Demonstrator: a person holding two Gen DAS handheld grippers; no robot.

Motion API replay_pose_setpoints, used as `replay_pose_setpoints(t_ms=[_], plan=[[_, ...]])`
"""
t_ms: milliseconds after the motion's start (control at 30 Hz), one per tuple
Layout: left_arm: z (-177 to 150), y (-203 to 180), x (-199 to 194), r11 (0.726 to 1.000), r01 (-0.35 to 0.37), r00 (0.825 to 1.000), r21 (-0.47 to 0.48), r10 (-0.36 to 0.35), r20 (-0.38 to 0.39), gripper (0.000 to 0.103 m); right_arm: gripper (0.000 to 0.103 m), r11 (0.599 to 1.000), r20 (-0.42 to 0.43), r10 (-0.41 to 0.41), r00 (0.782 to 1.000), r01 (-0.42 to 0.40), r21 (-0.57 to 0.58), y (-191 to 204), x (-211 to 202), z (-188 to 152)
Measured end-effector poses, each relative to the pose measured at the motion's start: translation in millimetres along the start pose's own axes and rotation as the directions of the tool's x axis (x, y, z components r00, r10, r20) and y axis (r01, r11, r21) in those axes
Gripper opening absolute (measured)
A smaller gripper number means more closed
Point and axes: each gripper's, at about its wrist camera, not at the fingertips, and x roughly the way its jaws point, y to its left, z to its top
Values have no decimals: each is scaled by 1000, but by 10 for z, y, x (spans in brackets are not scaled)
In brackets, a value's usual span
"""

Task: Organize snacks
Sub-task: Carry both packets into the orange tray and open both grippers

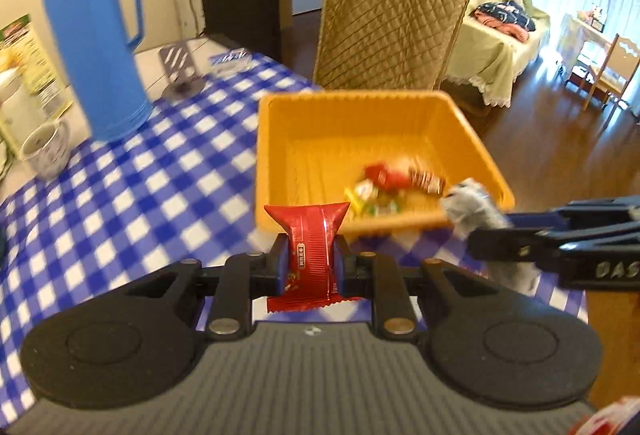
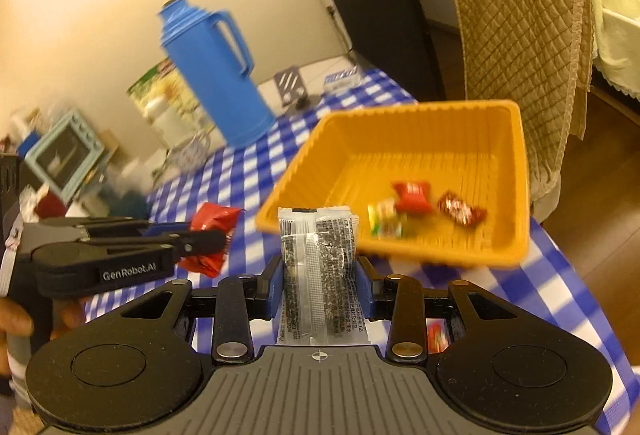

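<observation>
Right up against the left wrist lens, the left gripper (image 1: pixel 311 255) is clamped on a red snack packet (image 1: pixel 310 255), standing upright between its blue pads, just short of the near rim of the orange tray (image 1: pixel 280 155). Same deal on the other side: the right gripper (image 2: pixel 320 275) is pinching a clear packet with black print (image 2: pixel 318 263), also upright, just in front of the tray's near edge (image 2: pixel 304 175). Inside the tray there's a small pile of snacks already: a red wrapper (image 2: pixel 413 195), a yellow-green one (image 2: pixel 386 221) and a dark brown-red one (image 2: pixel 460 213), all toward the near side. Tray sits on the blue checked tablecloth (image 1: pixel 140 195). Beyond the tray to the left stands a blue thermos (image 1: pixel 92 47), and right behind the tray is a quilted chair back (image 1: pixel 384 19).
</observation>
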Motion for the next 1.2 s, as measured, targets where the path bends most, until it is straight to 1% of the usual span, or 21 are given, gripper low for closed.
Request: replay_pose_setpoints(t_ms=[100,233,467,567,667,900,1000,1200], plan=[[215,16,180,1000,19,1000,5,-19,-2,20,38,999,19,-19,1000,18,27,-55,151,203],[431,36,441,999,28,1000,29,-28,-9,20,38,996,27,-21,999,18,83,-175,375,433],[632,130,864,998,59,997,19,-58,-44,20,38,985,22,-42,999,37,166,-397,758,637],[691,182,1036,998,64,996,6,-64,-62,20,38,984,19,-60,998,55,172,-437,891,677],[735,204,1202,998,56,995,14,-55,-79,20,38,980,13,-73,997,70,186,-473,1000,698],[762,219,1467,999,49,993,22,-47,-107,20,38,972,9,-97,995,93,214,-569,1134,723],[770,216,1554,999,42,993,24,-39,-113,20,38,969,9,-101,995,96,227,-613,1158,728],[771,219,1603,998,50,993,29,-46,-107,21,38,966,6,-108,994,104,238,-638,1189,729]])
